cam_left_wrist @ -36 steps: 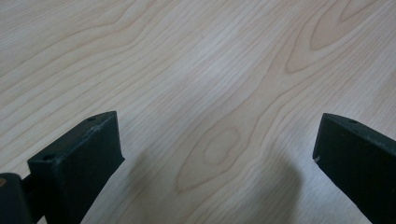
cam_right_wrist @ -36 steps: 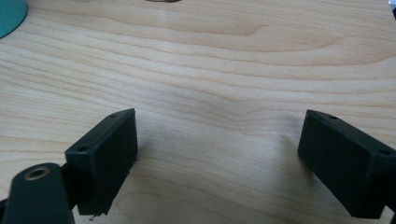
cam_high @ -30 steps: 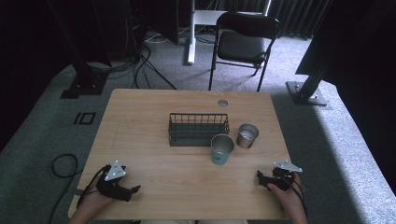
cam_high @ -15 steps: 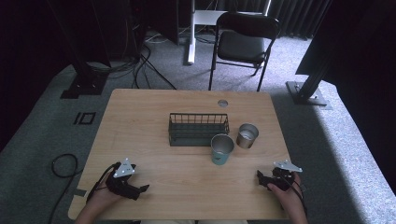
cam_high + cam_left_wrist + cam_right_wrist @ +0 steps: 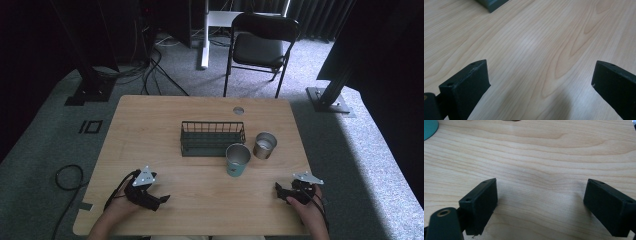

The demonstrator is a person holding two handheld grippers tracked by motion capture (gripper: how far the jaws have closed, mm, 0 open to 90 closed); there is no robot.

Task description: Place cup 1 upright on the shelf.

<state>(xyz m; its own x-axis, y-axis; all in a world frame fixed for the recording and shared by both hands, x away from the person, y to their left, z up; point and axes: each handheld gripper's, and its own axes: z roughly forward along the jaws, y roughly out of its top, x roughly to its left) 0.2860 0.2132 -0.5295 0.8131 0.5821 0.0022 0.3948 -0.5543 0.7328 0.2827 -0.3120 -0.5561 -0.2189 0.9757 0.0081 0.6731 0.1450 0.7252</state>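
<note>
**Operator:** High view has my left gripper (image 5: 161,200) low on the near left of the tabletop (image 5: 150,120) and my right gripper (image 5: 278,189) on the near right. Both have their jaws spread wide and nothing between them.

**Partner:** So nothing is picked up?

**Operator:** Nothing. I judge this as the start, before any reach. The teal cup (image 5: 237,159) stands upright ahead of the right gripper and toward its inner side, well apart from it. The steel cup (image 5: 264,145) is just beyond the teal one, near it. The wire basket (image 5: 212,138) sits farther ahead, between the two grippers' lines, and looks empty.

**Partner:** What does the next move need?

**Operator:** I think a forward reach with the right gripper, jaws kept wide enough to straddle the teal cup's wall, closing without tipping it into the steel cup.

**Partner:** And the surroundings?

**Operator:** Pale wood grain, bare under both grippers. Beyond the tabletop there is grey carpet, a black folding chair (image 5: 260,42), loose cables (image 5: 155,65) and dark stands.
</note>
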